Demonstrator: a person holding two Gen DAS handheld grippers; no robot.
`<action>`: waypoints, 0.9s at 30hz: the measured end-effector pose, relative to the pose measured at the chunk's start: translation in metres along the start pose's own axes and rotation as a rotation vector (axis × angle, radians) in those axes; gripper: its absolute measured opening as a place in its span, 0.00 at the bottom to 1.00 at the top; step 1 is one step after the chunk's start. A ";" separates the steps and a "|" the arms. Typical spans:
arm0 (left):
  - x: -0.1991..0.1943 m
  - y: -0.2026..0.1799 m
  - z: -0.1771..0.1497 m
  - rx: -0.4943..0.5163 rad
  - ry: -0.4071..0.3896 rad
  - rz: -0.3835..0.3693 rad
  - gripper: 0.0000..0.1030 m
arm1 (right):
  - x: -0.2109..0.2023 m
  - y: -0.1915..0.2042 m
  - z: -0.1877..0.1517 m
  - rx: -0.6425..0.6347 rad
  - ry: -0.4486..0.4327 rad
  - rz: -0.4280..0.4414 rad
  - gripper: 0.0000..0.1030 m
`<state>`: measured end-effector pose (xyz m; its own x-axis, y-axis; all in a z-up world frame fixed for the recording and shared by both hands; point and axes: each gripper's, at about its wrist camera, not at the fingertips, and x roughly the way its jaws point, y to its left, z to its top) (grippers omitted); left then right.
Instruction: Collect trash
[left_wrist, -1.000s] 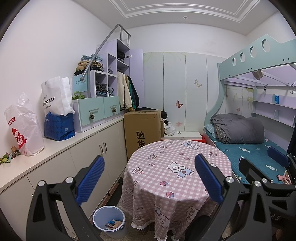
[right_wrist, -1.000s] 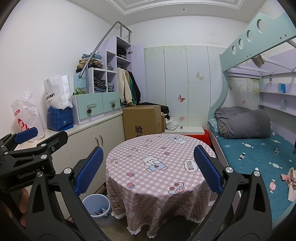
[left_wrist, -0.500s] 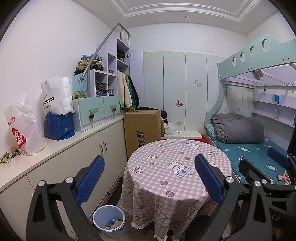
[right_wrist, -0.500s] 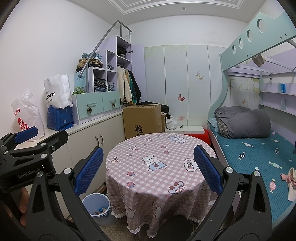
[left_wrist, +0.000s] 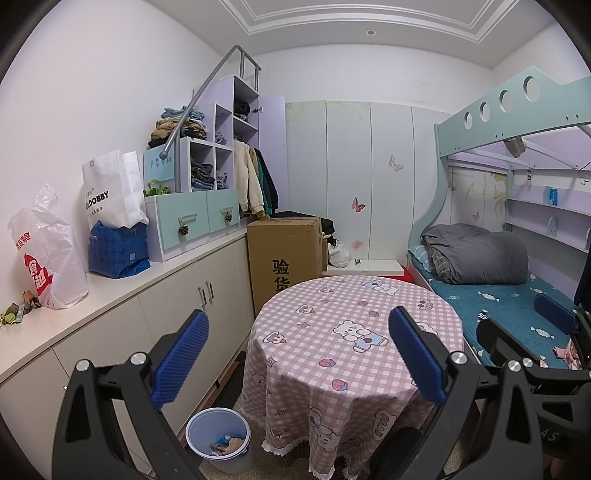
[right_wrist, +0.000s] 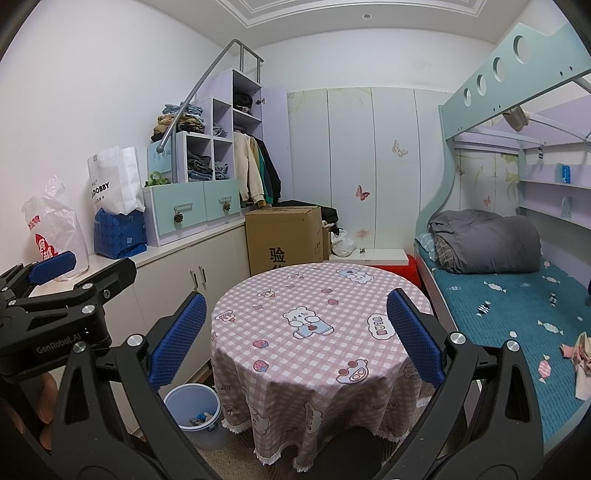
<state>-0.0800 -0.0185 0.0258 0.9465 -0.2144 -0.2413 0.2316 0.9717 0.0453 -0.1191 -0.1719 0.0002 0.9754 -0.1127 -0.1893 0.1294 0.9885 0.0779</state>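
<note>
In the bin (left_wrist: 218, 439), indistinct scraps, half hidden.

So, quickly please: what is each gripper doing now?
Left gripper: open, holding nothing.
Right gripper: open, holding nothing.

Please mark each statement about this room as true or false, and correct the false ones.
1. The blue bin stands on the floor beside the round table. True.
2. The bin is empty. False: some wrappers lie inside it.
3. The left gripper is open and holds nothing. True.
4. The right gripper is shut on a wrapper. False: it is open and empty.
5. The cardboard box stands on top of the table. False: it stands on the floor behind the table.
</note>
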 end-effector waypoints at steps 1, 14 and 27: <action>0.000 0.000 0.000 0.000 0.000 0.000 0.93 | 0.000 0.000 0.000 0.000 0.000 0.000 0.93; 0.000 0.000 0.000 0.001 0.000 0.000 0.93 | -0.001 -0.001 -0.001 0.001 0.001 0.001 0.93; 0.001 0.000 -0.001 0.002 0.002 0.000 0.93 | -0.004 -0.001 -0.009 0.004 0.006 -0.001 0.93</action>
<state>-0.0796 -0.0182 0.0248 0.9459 -0.2146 -0.2434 0.2325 0.9715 0.0468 -0.1253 -0.1714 -0.0083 0.9742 -0.1129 -0.1953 0.1308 0.9881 0.0813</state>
